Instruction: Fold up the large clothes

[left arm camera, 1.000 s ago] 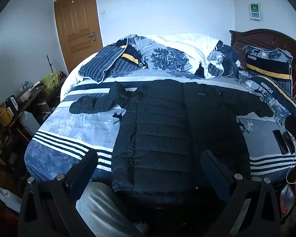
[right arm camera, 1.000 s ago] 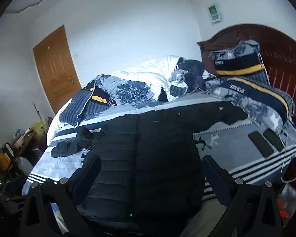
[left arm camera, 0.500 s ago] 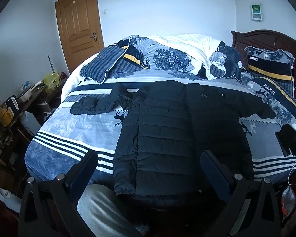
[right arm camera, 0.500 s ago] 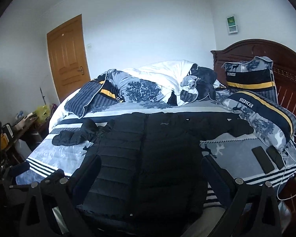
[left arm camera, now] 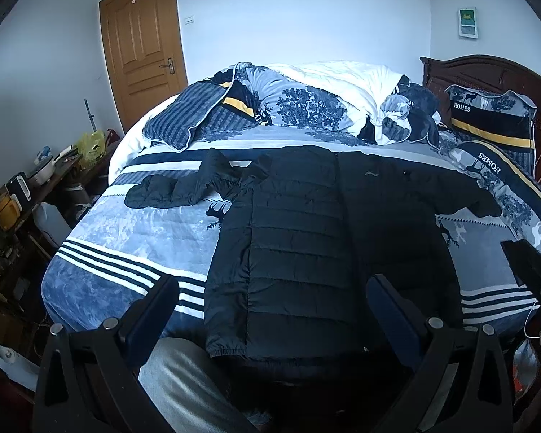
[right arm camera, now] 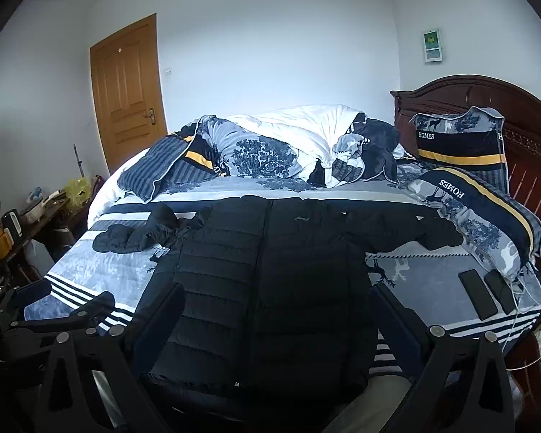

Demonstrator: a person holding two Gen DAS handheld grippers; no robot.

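Both tongs (left arm camera: pixel 270 310) (right arm camera: pixel 276 314) gape — quilted black puffer jacket (left arm camera: pixel 317 238) lies flat.

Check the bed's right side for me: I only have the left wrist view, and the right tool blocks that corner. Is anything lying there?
Observer: Yes. The right wrist view shows two dark phones lying flat on the blanket, beside the lower HOMES pillow and clear of the jacket.
Operator: Any cords?
Observer: A thin white cable lies by the phones and trails off the bed's edge.
Operator: Is the right tool open?
Observer: The right tool is open, its fingers apart over the jacket's lower part, gripping nothing.
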